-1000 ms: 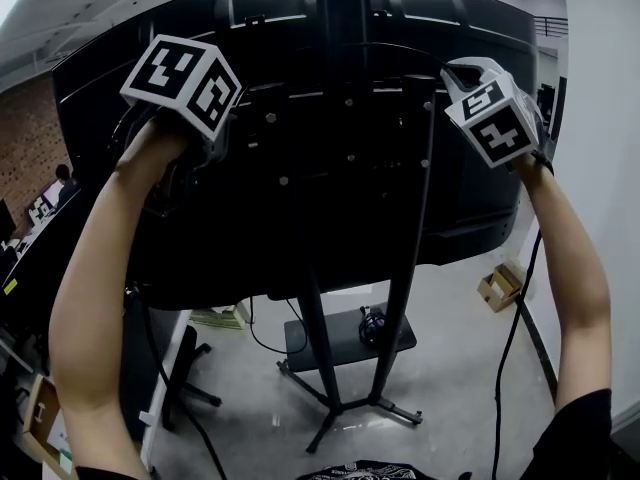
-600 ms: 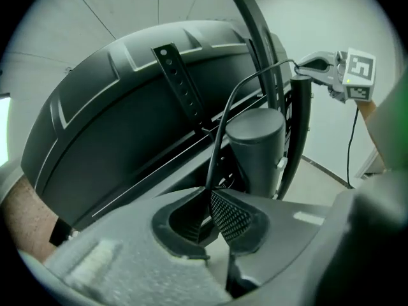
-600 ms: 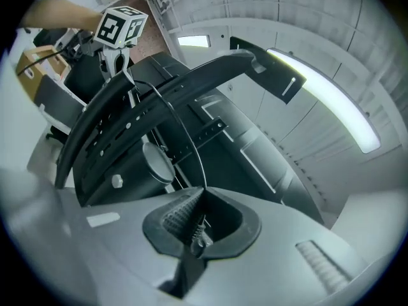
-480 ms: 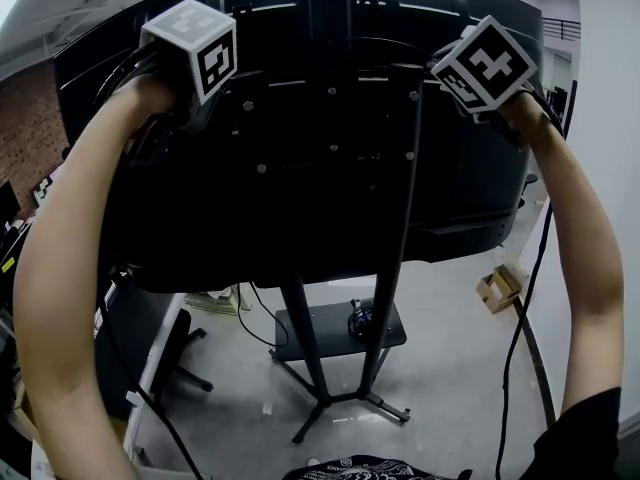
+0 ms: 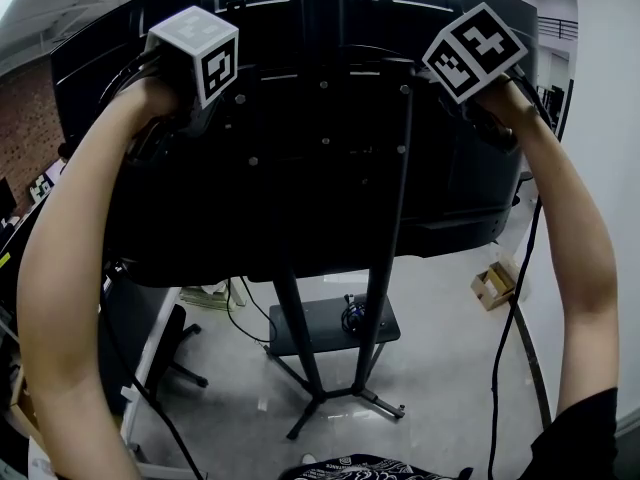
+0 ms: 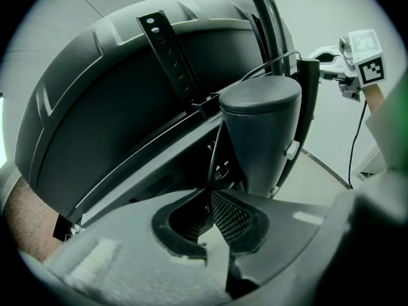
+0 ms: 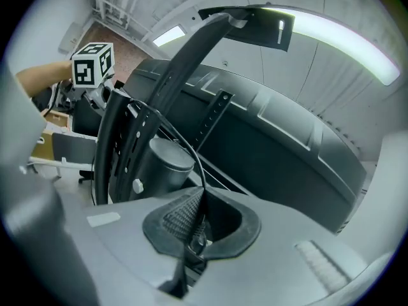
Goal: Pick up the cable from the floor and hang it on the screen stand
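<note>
1. Above the right claw (image 7: 194,218), a ceiling light strip (image 7: 338,34) glares, bleeding at its edges.
2. Around the left claw (image 6: 207,199), its body looks soft; a green tinge smears the far right.
3. We see both gripper views bow hard at the rim, corners black.
4. The head view is dim: the screen (image 5: 220,218) beyond both claws is near black, detail lost.
5. Below the claws, the pale floor (image 5: 450,368) is brightest.

Office workspace, brick wall (image 5: 22,118), large screen stand (image 5: 297,333), office chair (image 5: 170,353), cardboard box (image 5: 492,286) on grey floor (image 5: 440,368)
</note>
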Demonstrator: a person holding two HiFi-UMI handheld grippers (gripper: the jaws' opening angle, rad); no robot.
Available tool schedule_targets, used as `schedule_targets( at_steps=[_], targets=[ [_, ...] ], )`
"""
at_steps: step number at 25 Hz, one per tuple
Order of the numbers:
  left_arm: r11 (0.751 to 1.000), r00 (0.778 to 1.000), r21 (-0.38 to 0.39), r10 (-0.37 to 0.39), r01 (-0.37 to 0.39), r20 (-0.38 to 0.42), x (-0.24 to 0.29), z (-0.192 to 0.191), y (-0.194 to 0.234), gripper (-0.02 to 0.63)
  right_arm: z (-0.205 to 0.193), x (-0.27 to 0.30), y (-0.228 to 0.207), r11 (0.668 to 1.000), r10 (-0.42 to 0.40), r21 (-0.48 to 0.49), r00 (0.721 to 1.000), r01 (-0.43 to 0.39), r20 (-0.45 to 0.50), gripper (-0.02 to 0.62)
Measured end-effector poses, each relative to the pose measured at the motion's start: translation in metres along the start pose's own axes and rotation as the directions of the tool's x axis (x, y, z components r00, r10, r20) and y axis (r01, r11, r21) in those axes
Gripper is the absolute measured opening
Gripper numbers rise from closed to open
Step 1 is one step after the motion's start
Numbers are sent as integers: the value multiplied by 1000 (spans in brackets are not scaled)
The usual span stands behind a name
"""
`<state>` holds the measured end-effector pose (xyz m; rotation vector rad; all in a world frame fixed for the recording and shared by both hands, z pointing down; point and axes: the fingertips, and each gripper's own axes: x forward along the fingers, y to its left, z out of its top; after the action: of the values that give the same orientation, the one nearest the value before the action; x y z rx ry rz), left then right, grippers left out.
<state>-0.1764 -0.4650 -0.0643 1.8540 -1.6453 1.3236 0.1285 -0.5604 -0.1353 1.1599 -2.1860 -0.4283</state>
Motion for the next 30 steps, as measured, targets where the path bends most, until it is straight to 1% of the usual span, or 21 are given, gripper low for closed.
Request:
schedule_targets(
  at_steps=[3,6,10,13,15,18,21,25,28,30],
  targets=[
    [1000,1000,6,22,-22,8,2,1,0,23,-1,2,4,997,34,69,999,-35,21,11],
    [998,998,39,56,-57,34,-1,3,1,28,0,0,6,988,68,135,996,-76,66,9],
    [993,990,72,80,-89,117,0,7,3,32,-3,1,8,989,26,142,991,-45,133,9],
    [991,981,75,100,-114,165,2,8,2,34,-8,4,10,989,8,143,989,-29,145,8],
    [985,976,88,130,-147,177,2,9,2,37,-8,4,10,991,5,133,990,-24,140,9],
    [971,963,120,180,-207,202,1,9,1,46,-8,4,11,994,-10,112,988,-7,154,8],
    [951,941,151,226,-269,254,-2,11,2,54,-8,1,12,998,-56,47,979,48,196,11],
    [925,909,177,271,-337,315,-10,9,1,80,-8,2,14,989,-118,-58,953,139,278,37],
    [905,887,190,300,-381,351,-17,9,-1,91,-11,4,14,981,-146,-81,940,178,307,56],
    [895,872,185,318,-405,372,-21,6,0,91,-12,3,14,980,-151,-77,935,185,322,73]
  ],
)
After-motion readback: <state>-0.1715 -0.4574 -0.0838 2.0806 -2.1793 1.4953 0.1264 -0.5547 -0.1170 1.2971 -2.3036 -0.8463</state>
